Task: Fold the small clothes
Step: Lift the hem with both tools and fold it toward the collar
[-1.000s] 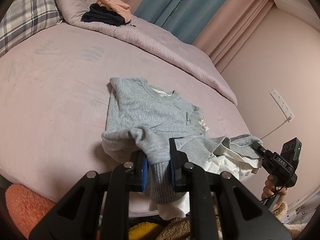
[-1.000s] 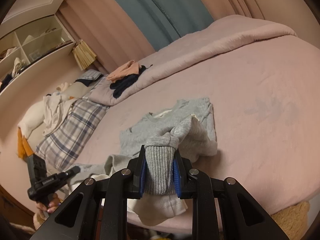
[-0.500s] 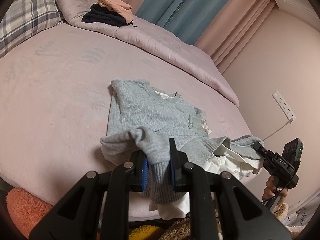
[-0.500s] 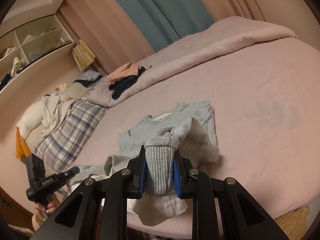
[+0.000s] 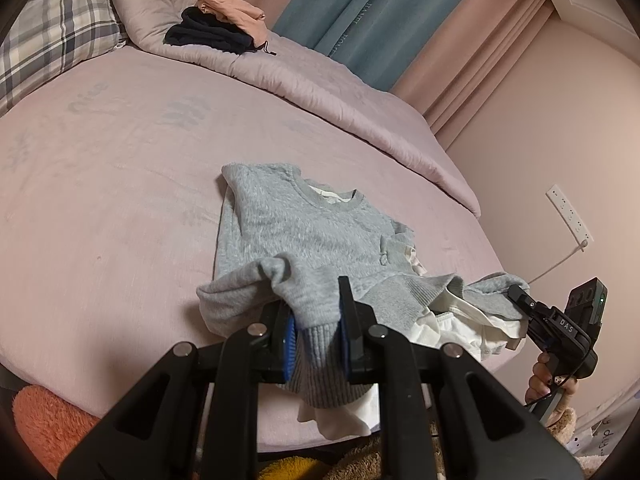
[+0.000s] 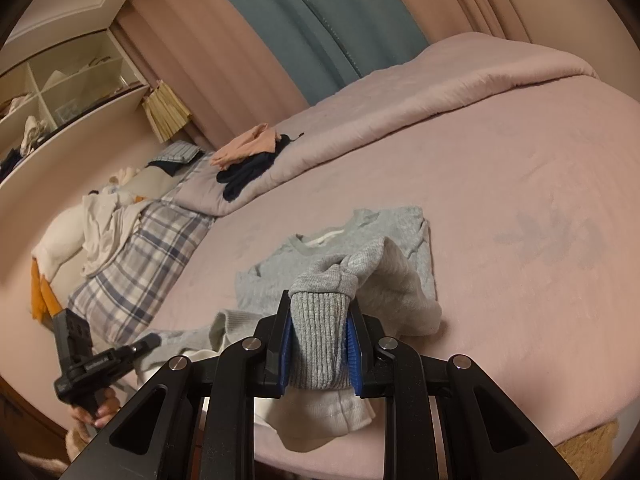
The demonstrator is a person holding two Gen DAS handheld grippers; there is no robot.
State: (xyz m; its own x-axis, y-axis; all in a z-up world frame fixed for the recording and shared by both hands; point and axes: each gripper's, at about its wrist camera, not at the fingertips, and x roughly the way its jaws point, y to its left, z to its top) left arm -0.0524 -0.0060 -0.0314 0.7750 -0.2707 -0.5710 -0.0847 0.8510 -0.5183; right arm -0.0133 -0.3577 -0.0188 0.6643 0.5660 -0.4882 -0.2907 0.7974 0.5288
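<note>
A small grey sweatshirt (image 5: 304, 232) with a white lining lies on the pink bed, neck toward the far side; it also shows in the right wrist view (image 6: 360, 248). My left gripper (image 5: 316, 320) is shut on the ribbed hem at one bottom corner. My right gripper (image 6: 318, 320) is shut on the ribbed hem at the other bottom corner. Both hold the hem lifted near the bed's front edge. The right gripper shows in the left wrist view (image 5: 520, 300), and the left gripper in the right wrist view (image 6: 148, 344).
A folded pink quilt (image 5: 320, 88) runs along the far side, with peach and dark clothes (image 5: 220, 28) piled on it. A plaid pillow (image 6: 136, 280) lies at the head end. A wall socket with cable (image 5: 568, 216) is on the right wall. Shelves (image 6: 60, 92) stand behind.
Both grippers have moved slightly forward over the bed with the hem held. The sweatshirt's lower part has bunched up a little more toward its chest.
</note>
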